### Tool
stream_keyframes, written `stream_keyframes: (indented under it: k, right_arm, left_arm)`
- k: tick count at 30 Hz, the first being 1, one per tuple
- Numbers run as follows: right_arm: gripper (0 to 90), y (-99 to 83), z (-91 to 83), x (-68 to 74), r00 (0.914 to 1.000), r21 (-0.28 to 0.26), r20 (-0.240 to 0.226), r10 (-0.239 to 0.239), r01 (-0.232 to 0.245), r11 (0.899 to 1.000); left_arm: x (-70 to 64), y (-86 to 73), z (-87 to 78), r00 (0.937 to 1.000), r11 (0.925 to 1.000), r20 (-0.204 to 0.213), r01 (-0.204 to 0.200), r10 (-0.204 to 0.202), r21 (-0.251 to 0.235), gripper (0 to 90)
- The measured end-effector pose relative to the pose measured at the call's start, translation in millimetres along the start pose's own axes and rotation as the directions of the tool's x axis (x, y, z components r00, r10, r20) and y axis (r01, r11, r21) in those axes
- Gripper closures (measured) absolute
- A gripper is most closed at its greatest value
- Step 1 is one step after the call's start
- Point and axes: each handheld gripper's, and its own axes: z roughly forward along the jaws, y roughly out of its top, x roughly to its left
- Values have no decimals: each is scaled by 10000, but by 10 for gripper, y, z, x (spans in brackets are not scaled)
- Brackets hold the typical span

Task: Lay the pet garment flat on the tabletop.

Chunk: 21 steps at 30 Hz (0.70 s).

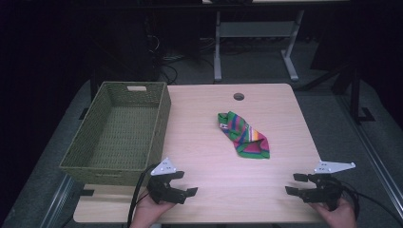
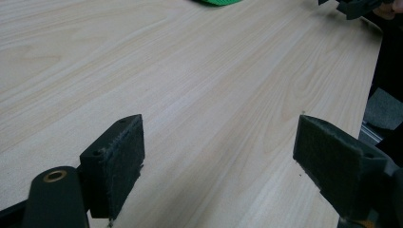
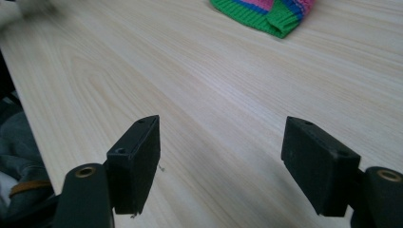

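A striped knitted cloth [image 1: 244, 135] in green, pink, blue and yellow lies folded near the middle of the wooden table [image 1: 204, 156]; its green edge [image 3: 266, 14] shows at the top of the right gripper view and a green sliver [image 2: 216, 2] at the top of the left gripper view. My left gripper [image 1: 187, 183] rests near the front edge, left of centre, open and holding nothing. My right gripper [image 1: 291, 183] sits near the front right corner, also open and holding nothing. Both lie well short of the cloth. The right gripper [image 2: 354, 7] appears far off in the left gripper view.
A green woven basket [image 1: 119, 133] with nothing in it stands on the table's left side, close behind my left gripper. A round cable hole [image 1: 238, 97] sits near the far edge. Beyond the table are desk legs [image 1: 217, 47] and cables on a dark floor.
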Motion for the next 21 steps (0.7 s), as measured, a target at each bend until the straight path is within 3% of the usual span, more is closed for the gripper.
stream_keyframes:
  k: [11,21]
  right_arm:
    - [288,32,-23,47,9993,-46,237,-275,276,9996]
    - [286,164,20,-3,9998,6,-65,-211,211,9998]
  left_arm:
    - [11,-6,-7,10000,10000,35,-52,53,-24,173]
    - [39,-16,-4,10000,10000,4,11,-11,9,173]
